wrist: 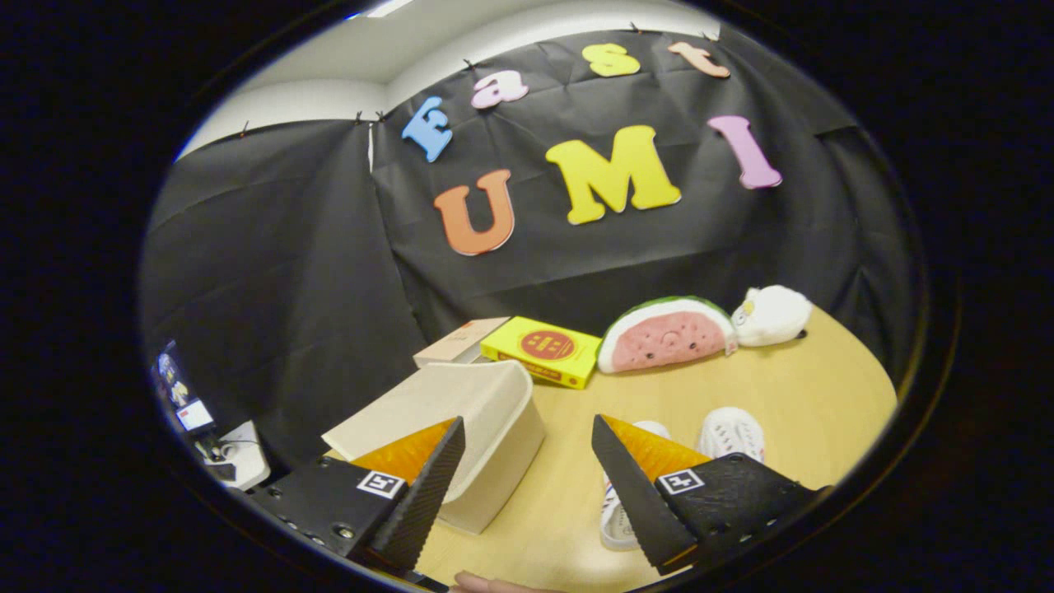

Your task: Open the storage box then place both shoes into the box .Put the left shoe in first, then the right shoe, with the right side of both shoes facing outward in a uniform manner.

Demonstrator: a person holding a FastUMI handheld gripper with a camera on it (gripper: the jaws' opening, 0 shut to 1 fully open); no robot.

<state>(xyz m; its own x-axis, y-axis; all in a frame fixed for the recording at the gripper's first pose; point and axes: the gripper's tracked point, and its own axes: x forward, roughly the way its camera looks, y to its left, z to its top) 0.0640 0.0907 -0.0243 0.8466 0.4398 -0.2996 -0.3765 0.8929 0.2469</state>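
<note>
1. Storage box: cream, lid shut, on the bench at lower centre-left of the frame, partly behind the left finger.
2. Shoes: two white shoes side by side at lower right, toes pointing away. One shows beyond the right finger; the other is largely covered by that finger.
3. Gripper: jaws spread wide, nothing between them but bare bench; no contact with box or shoes.
4. Background, upper centre of the bench: yellow book on a tan flat box, watermelon plush, white plush touching it on the right.
</note>
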